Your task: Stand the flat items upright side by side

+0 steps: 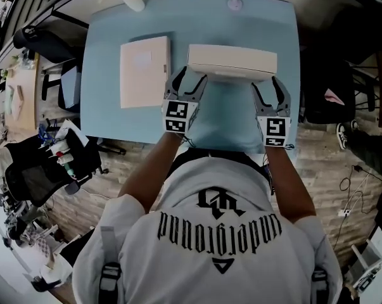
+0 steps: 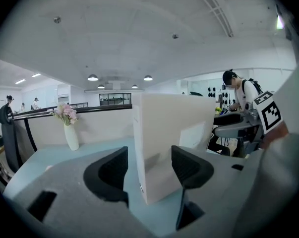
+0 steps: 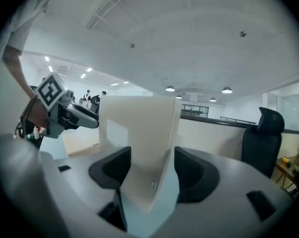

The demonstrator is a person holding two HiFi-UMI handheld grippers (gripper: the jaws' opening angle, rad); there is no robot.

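On the table [image 1: 105, 109], the upright box [image 1: 232, 61] runs left to right on its long edge. The left gripper [image 1: 189, 76] and right gripper [image 1: 267, 82] straddle its ends, jaws parted, not clamped. The flat box [image 1: 144, 70] lies leftward, nearer the left gripper.

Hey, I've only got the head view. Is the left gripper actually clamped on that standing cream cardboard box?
Observer: No. The left gripper view shows the left gripper straddling the upright cream cardboard box, jaws apart, with light blue tabletop visible between one jaw and the box.
Operator: And the right one?
Observer: The right gripper straddles the other end, jaws apart too, with a sliver of tabletop beside one jaw.
Operator: Anything on the box's hidden face?
Observer: A pale rectangular label, seen in the left gripper view.
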